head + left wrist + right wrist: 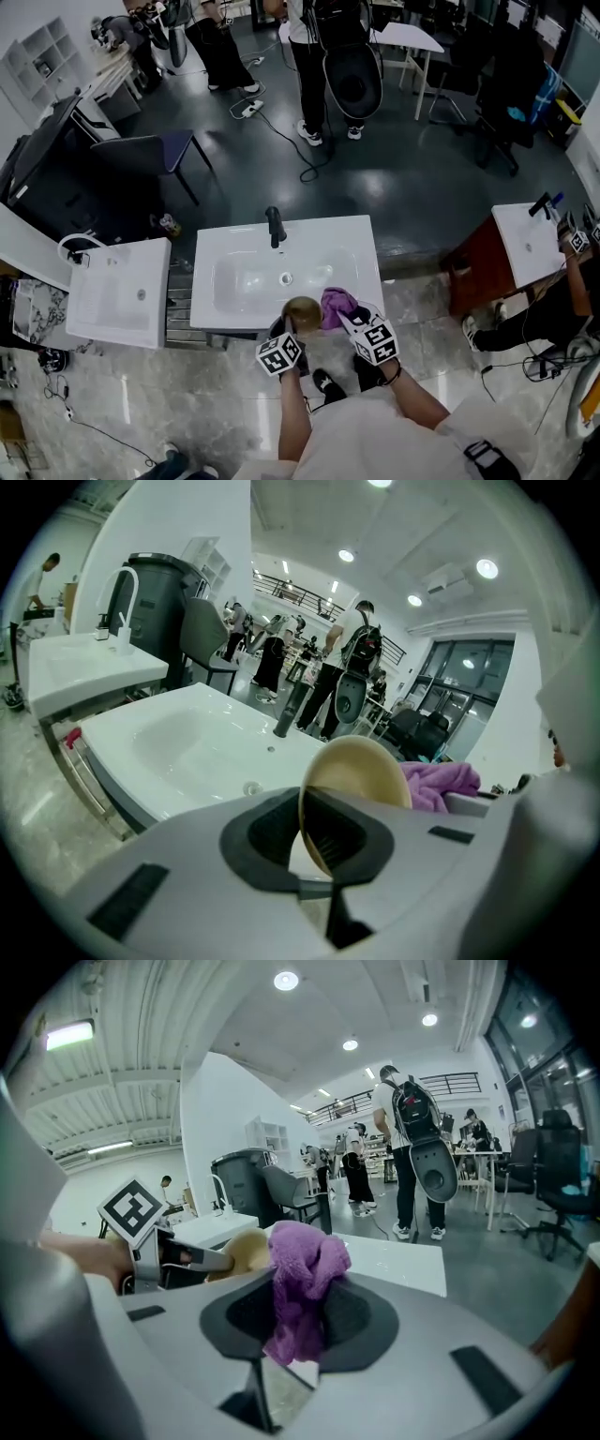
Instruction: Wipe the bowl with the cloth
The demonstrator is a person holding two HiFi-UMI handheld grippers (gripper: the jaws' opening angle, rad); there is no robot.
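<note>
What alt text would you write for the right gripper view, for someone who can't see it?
The right tool is shut on a purple cloth bunched above its jaws. Just left of it, the left tool holds a tan bowl at a white sink, with people standing behind.

This looks like a big open lab or test hall, not a home bathroom. A middle washbasin (347, 239), a left washbasin (103, 314) and a right washbasin (520, 258), all white, stand free on a dark floor (394, 178). Around them are office chairs (511, 94), a white table (410, 37), a shelf unit (42, 56), loose cables (277, 129) and standing people (311, 75) under ceiling lamps (286, 981).
</note>
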